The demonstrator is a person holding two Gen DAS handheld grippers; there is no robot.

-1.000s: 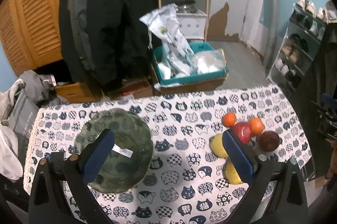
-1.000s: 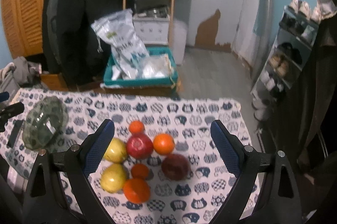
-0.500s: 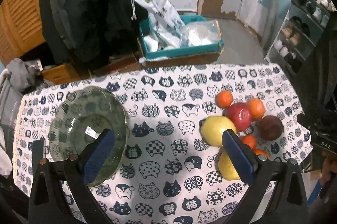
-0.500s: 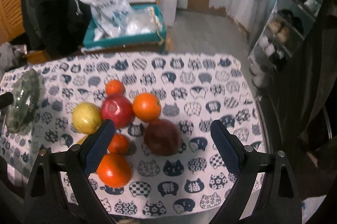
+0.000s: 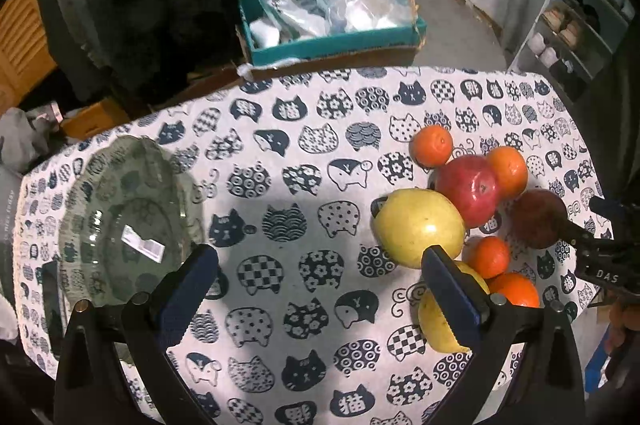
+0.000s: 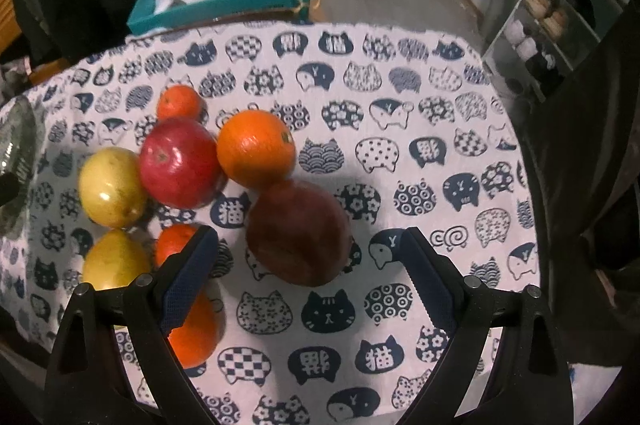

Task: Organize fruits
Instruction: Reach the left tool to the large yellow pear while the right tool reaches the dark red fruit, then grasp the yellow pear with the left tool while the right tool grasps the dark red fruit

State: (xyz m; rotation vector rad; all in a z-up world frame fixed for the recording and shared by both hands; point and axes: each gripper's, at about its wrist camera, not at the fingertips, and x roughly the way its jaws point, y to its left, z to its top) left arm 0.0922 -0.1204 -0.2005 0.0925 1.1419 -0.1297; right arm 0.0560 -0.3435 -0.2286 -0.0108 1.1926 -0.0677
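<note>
Right wrist view: dark red apple [image 6: 299,231] lies between the spread claw [image 6: 308,273] fingers — untouched.

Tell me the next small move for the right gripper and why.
Probably ease the right gripper forward and down so its open fingers straddle the dark red round fruit. That fruit lies nearest, centred in the gap, with clear cloth on its right. The green glass bowl sits empty at the far left of the cat-print tablecloth.

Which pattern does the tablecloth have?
The tablecloth is white with navy cat-head prints, clearest in the right wrist view.
</note>
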